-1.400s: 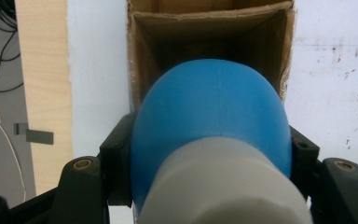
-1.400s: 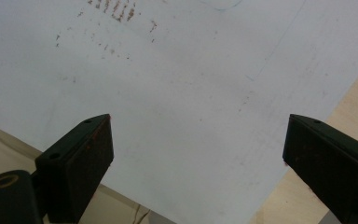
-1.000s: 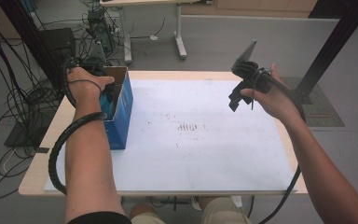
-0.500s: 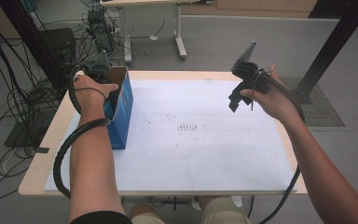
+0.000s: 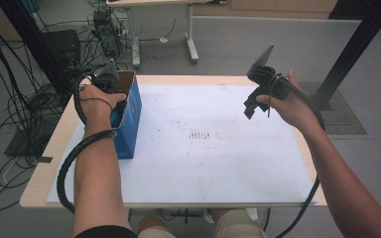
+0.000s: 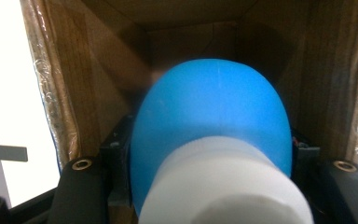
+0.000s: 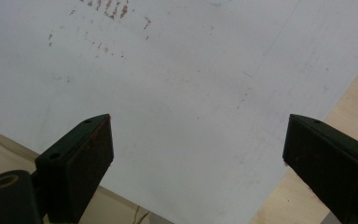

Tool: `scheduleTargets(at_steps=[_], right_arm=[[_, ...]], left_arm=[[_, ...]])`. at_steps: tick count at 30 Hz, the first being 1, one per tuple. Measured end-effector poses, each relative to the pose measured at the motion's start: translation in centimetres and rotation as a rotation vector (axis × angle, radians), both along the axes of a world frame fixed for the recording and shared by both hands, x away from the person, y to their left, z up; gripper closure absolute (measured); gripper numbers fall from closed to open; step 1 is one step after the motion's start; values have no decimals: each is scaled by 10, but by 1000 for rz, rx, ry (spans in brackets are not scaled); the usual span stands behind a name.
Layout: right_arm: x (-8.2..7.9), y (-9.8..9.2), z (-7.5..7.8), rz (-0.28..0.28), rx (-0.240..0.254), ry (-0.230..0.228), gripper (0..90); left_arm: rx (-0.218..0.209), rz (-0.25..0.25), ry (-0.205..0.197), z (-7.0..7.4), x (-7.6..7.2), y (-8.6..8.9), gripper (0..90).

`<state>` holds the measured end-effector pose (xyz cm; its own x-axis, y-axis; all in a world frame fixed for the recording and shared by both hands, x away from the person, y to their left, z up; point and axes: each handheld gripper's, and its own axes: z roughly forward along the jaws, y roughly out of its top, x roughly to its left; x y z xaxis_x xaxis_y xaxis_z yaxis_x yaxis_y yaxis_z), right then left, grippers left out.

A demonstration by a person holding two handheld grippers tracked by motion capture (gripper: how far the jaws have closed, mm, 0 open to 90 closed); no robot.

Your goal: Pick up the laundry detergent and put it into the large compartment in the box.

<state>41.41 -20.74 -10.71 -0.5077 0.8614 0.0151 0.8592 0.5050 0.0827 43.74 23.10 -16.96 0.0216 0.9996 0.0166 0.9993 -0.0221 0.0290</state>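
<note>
Box: a tall blue cardboard box (image 5: 129,119) with a brown inside is standing upright on the left part of the worktop (image 5: 39,163), its top open.
Inside the box: the left gripper view is looking down into the brown cardboard walls (image 6: 102,70); a blue rounded plastic bottle with a white cap (image 6: 212,140) is sitting in the opening, the cap end toward the camera.
Left gripper: the left gripper (image 5: 110,82) is reaching into the open top of the box from above, in the person's left hand (image 5: 96,99).
Left fingers: they are closing tight on the blue bottle; one black finger (image 6: 116,163) is pressing on each side of it.
Task thing: the bottle is being held inside the box; whether it is touching the bottom I cannot tell.
Right gripper: the right gripper (image 5: 255,101) is being held in the air above the right part of the worktop, well apart from the box.
Right fingers: they are standing wide open (image 7: 81,154), with nothing between them.
White sheet: a large white sheet (image 5: 218,163) is covering most of the worktop; small reddish-brown marks (image 5: 201,135) are lying near its middle.
Around: black cables (image 5: 10,114) are lying on the floor to the left of the worktop, and the leg of another table (image 5: 192,44) is standing behind it.
In the way: the box walls are standing close around the bottle and the left fingers.
</note>
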Motion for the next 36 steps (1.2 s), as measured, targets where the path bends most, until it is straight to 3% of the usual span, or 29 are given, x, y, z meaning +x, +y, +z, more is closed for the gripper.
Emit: scheduleTargets(at_steps=[36], right_arm=[[0,-2,-3,-7,8,4,89]], left_arm=[[-2,2,-13,-1,-2,1,371]])
